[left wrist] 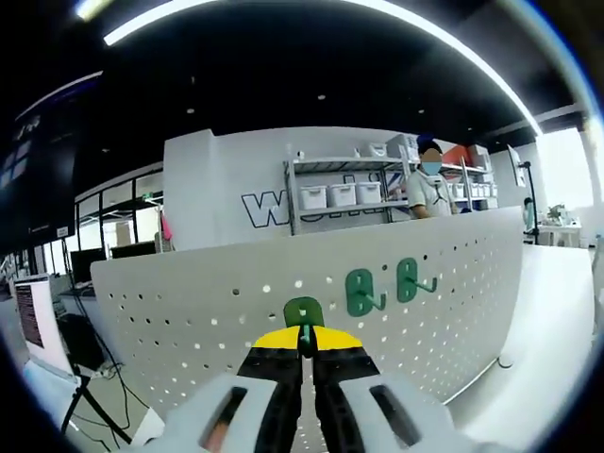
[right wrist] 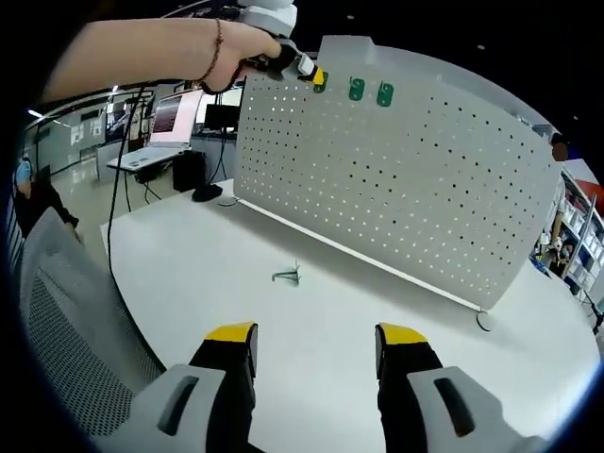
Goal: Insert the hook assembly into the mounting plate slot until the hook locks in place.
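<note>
A: In the left gripper view, what sits at far left?

B: A monitor on a desk, cables trailing below it. Moving right, the white perforated mounting plate stands upright and spans most of the picture.

A: And the left gripper?

B: Its jaws are closed together on a green hook, pinching the hook's stem just under the rounded green base. That base lies against the plate face, near its upper edge. Whether it is seated in a slot I cannot tell.

A: Anything to the right of it?

B: Two mounted hooks, green, side by side on the plate, just right of the held one and a little higher in the picture. Behind the plate a person stands by a shelf of white bins.

A: Now the right gripper view, same direction.

B: At upper left a hand carries the left gripper to the plate's top corner, the held hook at its tip with the two mounted hooks just to its right. On the white table in front of the plate lies a spare hook, well apart from both grippers. At the bottom, the right gripper has its yellow-tipped jaws spread wide, holding nothing, above the table.
</note>
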`<state>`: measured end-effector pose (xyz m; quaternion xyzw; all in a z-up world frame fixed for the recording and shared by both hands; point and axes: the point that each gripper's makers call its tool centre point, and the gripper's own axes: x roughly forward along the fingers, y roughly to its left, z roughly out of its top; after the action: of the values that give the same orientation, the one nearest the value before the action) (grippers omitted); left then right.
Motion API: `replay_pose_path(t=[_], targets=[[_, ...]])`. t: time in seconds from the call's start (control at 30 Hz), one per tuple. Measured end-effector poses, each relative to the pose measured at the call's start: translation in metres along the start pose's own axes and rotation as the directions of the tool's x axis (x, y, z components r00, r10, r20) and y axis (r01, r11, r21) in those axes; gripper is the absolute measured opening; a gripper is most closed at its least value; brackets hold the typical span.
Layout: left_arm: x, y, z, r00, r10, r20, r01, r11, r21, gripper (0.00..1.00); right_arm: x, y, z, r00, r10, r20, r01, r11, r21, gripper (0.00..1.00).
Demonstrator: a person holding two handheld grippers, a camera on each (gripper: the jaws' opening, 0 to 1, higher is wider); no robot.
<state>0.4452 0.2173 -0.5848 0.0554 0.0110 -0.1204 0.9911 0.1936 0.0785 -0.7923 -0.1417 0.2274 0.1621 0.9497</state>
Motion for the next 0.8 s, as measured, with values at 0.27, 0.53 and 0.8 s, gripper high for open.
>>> replay_pose_path(t=[0.27, 0.53, 0.8], targets=[[0.006, 0.003, 0.013, 0.999, 0.036, 0.037, -0.036, 0.999, -0.016, 0.01, 0.0, 0.0, 0.001, 1.0, -0.001, 0.001, 0.001, 1.0, -0.004, 0.44], [0.015, 0.008, 0.008, 0.999, 0.051, 0.009, -0.051, 0.999, -0.016, 0.01, 0.0, 0.0, 0.002, 1.0, -0.005, 0.01, 0.005, 1.0, 0.001, 0.43], [0.022, 0.005, 0.011, 0.998, 0.062, 0.015, -0.062, 0.998, -0.003, 0.01, -0.001, -0.004, 0.003, 1.0, -0.018, 0.017, 0.018, 1.0, 0.003, 0.41]])
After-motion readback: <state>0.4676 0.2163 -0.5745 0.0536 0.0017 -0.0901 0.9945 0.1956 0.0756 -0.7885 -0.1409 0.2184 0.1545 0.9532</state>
